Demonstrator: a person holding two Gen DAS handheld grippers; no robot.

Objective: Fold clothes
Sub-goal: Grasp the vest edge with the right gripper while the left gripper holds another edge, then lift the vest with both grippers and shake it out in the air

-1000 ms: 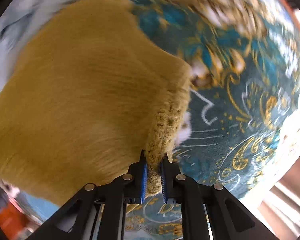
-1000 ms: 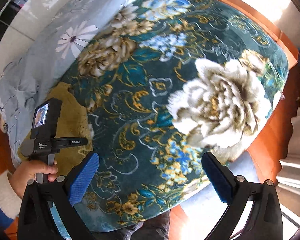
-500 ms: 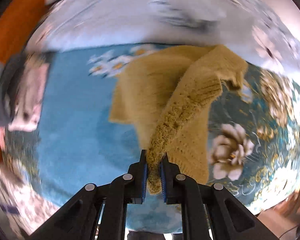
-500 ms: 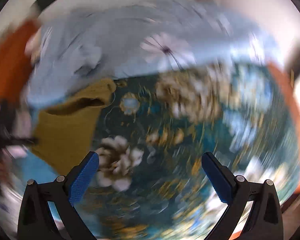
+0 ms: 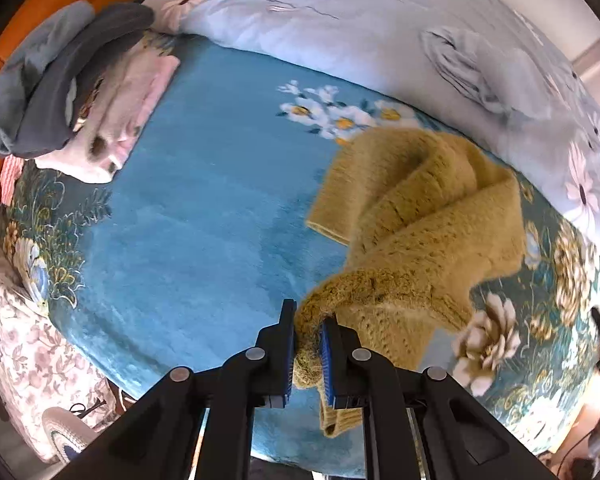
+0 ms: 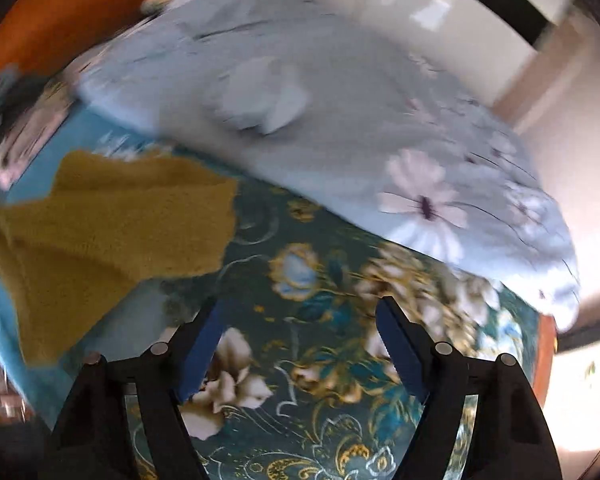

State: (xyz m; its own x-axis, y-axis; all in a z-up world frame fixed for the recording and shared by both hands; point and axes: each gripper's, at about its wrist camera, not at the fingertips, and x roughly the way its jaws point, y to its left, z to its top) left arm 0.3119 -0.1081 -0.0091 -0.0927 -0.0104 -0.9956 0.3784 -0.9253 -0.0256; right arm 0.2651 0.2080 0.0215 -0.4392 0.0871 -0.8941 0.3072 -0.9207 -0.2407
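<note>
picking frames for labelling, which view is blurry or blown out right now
Left wrist view: sharp, with the mustard sweater and left gripper crisp, only fisheye bending. Right wrist view: motion-smeared across the quilt and sweater, with glare washing out the lower right corner.

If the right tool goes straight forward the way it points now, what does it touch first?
Most likely the flowered blanket on the bed: the open right tool holds nothing and has only blanket ahead. The yellow sweater lies off to its left. Depth is unclear.

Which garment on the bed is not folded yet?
The mustard sweater, crumpled and pinched in the left claw; the pink, dark and blue clothes sit stacked.
</note>
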